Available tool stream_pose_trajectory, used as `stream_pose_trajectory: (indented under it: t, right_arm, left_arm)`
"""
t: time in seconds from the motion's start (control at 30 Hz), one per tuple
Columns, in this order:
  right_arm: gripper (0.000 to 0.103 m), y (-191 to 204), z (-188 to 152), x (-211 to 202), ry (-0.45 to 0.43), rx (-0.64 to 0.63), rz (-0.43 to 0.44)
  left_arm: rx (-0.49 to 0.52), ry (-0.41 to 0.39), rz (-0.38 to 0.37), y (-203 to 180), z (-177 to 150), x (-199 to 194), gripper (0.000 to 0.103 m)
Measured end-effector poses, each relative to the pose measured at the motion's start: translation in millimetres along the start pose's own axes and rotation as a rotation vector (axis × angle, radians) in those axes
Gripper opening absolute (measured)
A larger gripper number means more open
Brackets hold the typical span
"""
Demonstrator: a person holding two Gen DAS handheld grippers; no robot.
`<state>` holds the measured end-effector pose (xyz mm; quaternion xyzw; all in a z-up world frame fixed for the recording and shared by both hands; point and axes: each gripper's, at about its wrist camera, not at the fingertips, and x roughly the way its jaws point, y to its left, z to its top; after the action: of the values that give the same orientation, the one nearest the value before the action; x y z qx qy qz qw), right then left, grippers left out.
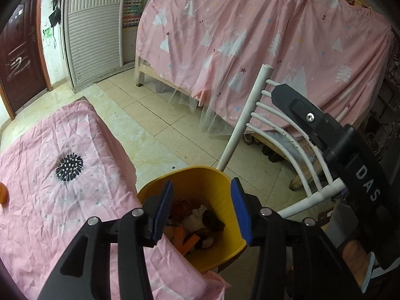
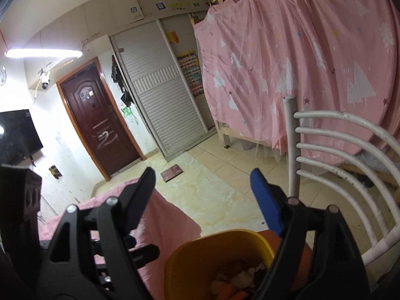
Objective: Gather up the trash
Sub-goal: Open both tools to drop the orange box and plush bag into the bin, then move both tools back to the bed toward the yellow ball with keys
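A yellow trash bin (image 1: pixel 220 182) stands beside the pink-clothed table and holds mixed trash (image 1: pixel 197 225): orange peel, white paper, dark scraps. My left gripper (image 1: pixel 202 210) hangs open and empty right above the bin's mouth, its blue pads (image 1: pixel 165 210) spread wide. The bin also shows in the right wrist view (image 2: pixel 200 255) with trash inside. My right gripper (image 2: pixel 205 195) is open and empty, above and behind the bin; its black body shows in the left wrist view (image 1: pixel 350 155). An orange piece (image 1: pixel 3 193) lies at the table's left edge.
The table with a pink floral cloth (image 1: pixel 62 175) is left of the bin. A white slatted chair (image 1: pixel 287 135) stands right of the bin. A pink-curtained bed (image 1: pixel 250 45), a shuttered wardrobe (image 1: pixel 92 25) and a dark door (image 2: pixel 100 125) lie beyond the tiled floor (image 1: pixel 155 115).
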<state>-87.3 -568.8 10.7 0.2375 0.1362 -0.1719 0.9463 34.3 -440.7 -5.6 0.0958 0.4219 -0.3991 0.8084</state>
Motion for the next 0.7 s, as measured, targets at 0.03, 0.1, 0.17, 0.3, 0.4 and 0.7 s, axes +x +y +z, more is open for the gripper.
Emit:
stream_pose_trajectory:
  t: [0.03,0.1,0.17,0.3,0.4,0.7]
  right_arm:
    - [0.075,-1,1,1,0.001,0.004,0.005]
    - [0.075,1,1,1,0.001,0.008,0.010]
    - [0.075,5,-1,1,0.002,0.009,0.021]
    - [0.077,17,-4,7,0.016,-0.001,0.035]
    - [0.078,30,-10,15,0.034,-0.011,0.039]
    - [0.078,76,-16,39,0.057,-0.027,0.072]
  left_arm:
    - [-0.001,-0.002,0.002,1,0,-1,0.041]
    - [-0.005,-0.004,0.003,5,0,-5,0.041]
    - [-0.005,-0.010,0.011,9,-1,-10,0.041]
    - [-0.007,-0.033,0.036,23,-2,-22,0.041]
    - [-0.020,-0.056,0.061,38,-1,-32,0.041]
    - [-0.101,-0.109,0.136,101,0,-60,0.041]
